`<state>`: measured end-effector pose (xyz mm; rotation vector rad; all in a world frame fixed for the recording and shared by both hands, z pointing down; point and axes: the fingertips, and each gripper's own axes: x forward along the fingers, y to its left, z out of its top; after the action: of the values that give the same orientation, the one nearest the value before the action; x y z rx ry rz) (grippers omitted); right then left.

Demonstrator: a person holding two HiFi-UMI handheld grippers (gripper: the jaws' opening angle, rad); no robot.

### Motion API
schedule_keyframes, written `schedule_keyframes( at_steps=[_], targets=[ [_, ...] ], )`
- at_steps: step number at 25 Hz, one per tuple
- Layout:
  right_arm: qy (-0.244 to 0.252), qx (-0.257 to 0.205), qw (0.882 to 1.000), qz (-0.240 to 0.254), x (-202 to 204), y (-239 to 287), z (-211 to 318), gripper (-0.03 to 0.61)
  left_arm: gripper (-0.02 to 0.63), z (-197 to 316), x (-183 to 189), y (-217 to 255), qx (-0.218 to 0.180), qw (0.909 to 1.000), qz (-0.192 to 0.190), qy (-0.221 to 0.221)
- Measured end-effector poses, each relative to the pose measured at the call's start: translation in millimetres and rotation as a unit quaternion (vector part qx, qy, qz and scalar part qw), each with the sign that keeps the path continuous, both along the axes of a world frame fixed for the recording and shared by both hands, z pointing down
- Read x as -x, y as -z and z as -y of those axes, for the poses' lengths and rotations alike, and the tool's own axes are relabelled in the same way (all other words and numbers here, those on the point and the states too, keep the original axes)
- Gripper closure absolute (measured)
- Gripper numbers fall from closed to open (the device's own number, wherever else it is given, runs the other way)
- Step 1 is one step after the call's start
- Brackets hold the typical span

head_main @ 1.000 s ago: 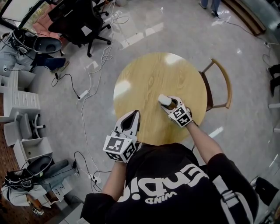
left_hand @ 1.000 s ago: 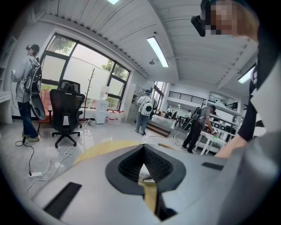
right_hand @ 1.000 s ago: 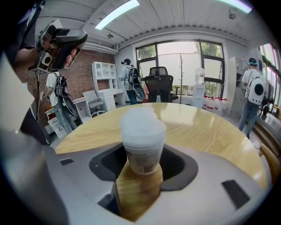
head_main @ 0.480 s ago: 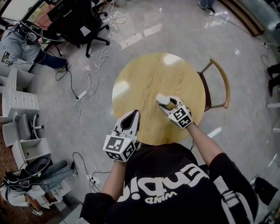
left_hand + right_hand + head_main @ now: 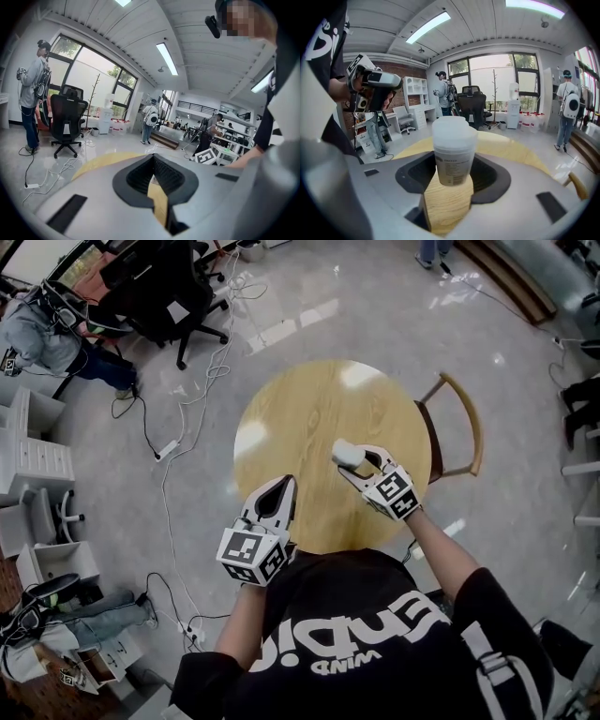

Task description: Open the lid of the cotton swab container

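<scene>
Raised since the frame a second ago: right gripper (image 5: 356, 463) together with the cotton swab container (image 5: 344, 452), now carried clear of the desk (image 5: 300, 418) rather than low against it; left gripper (image 5: 281, 486) unmoved. Clamped on the lower body of the container from both sides, jaws standing wide to span it, label band (image 5: 451, 168) level with the pads, lid (image 5: 453, 129) above them, upright and still seated. Positioned over the right half of the round desk, well apart from the left gripper. Left gripper: jaws fully together, nothing between them, hovering over the near edge of the desk. Treat the container as light, thin-walled translucent plastic: stiff enough to keep its shape, smooth enough to slip or twist in the pads, liable to flex if squeezed hard. Keep the existing grip low on the body to leave the lid free. Take hold of the lid at its rim or side wall, not on the top face. Apparently a push-on cap, though too hazy at the seam in the right gripper view to confirm a hinge or tab. Open the left gripper before approach. Expect a sudden release, with possible spilling of swabs if pulled sharply. Judge the step in hand as presenting the container for lid removal; lid not yet off.
</scene>
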<state>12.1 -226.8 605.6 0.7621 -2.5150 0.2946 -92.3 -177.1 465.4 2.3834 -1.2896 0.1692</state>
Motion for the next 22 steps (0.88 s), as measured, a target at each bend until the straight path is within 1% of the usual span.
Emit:
schedule_keyframes(
  at_steps=[7, 11, 14, 18, 22],
  targets=[
    [-0.002, -0.013, 1.000, 0.012, -9.9, 45.9, -12.9, 0.365, 0.606, -2.4, 0.9, 4.9, -0.012, 0.9999, -0.010, -0.007],
    [0.009, -0.029, 0.999, 0.015, -11.6, 77.6, -20.9, 0.365, 0.606, -3.5, 0.8, 15.3, -0.026, 0.9995, -0.015, -0.008],
    [0.007, -0.037, 0.999, 0.023, -15.7, 97.2, -25.1, 0.365, 0.606, -5.8, 1.2, 23.9, -0.037, 0.9991, -0.016, -0.009],
    [-0.002, -0.045, 0.999, 0.023, -20.0, 107.4, -28.6, 0.365, 0.606, -9.0, 1.0, 30.2, -0.045, 0.9987, -0.017, -0.015],
    [-0.002, -0.045, 0.999, 0.024, -19.4, 106.6, -33.2, 0.365, 0.606, -12.0, 3.0, 33.0, -0.052, 0.9984, -0.015, -0.017]
  ],
)
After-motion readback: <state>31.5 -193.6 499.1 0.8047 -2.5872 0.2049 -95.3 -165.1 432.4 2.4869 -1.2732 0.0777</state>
